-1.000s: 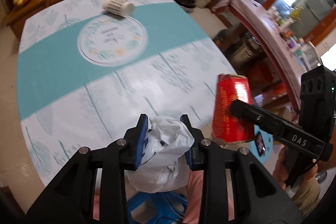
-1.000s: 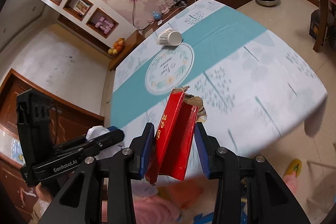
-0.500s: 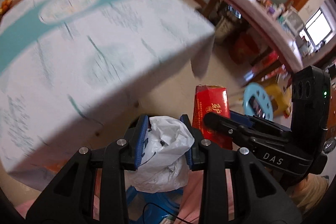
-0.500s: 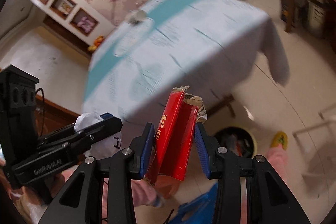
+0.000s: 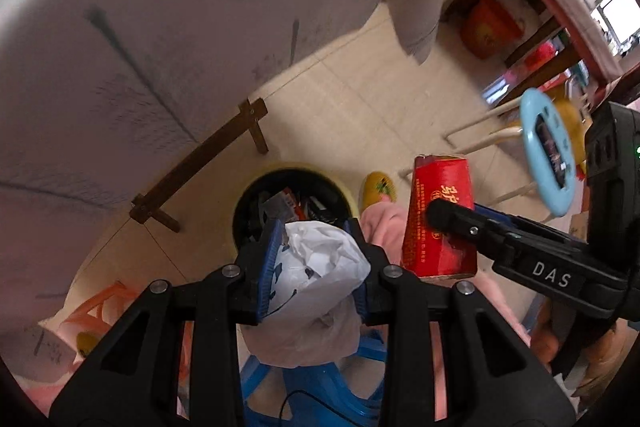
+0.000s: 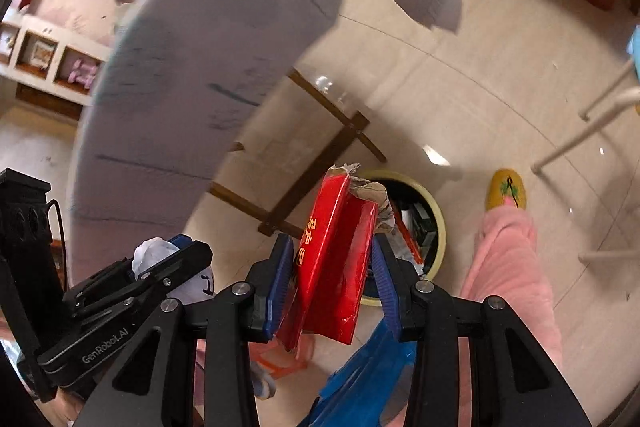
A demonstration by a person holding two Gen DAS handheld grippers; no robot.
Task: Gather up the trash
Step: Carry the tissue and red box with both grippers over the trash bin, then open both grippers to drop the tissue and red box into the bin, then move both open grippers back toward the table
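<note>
Left wrist view: the left gripper (image 5: 316,247) points steeply down, and its blue-padded jaws are clenched on a crumpled white bag (image 5: 316,279) that bulges out between and below them. Just beyond the jaw tips, on the tiled floor (image 5: 360,99), stands a round bin (image 5: 288,203) with a pale rim and a dark inside that already holds mixed rubbish. To the right, the right gripper (image 5: 448,215) reaches in from the side, grasping a red carton (image 5: 438,223) that stands nearly upright, just right of the bin. A yellow slipper (image 5: 378,187) and a pink trouser leg (image 5: 384,223) lie between the bin and the carton. A pale cloth (image 5: 200,27) draped over the surface fills the upper left, with wooden crossbars (image 5: 200,167) under it. A light blue stool (image 5: 548,163) stands far right.

Right wrist view: the right gripper (image 6: 332,267) points down, its jaws pressed against both sides of the red carton (image 6: 336,263), whose torn top edge (image 6: 368,191) shows brown card. The bin (image 6: 432,223) sits directly behind the carton, partly hidden by it. At lower left the left gripper (image 6: 176,255) holds the white bag (image 6: 154,255), seen only as a small lump. The pink leg (image 6: 508,267) and slipper (image 6: 506,189) are to the right of the bin. The cloth (image 6: 192,87) hangs across the upper left.
</note>
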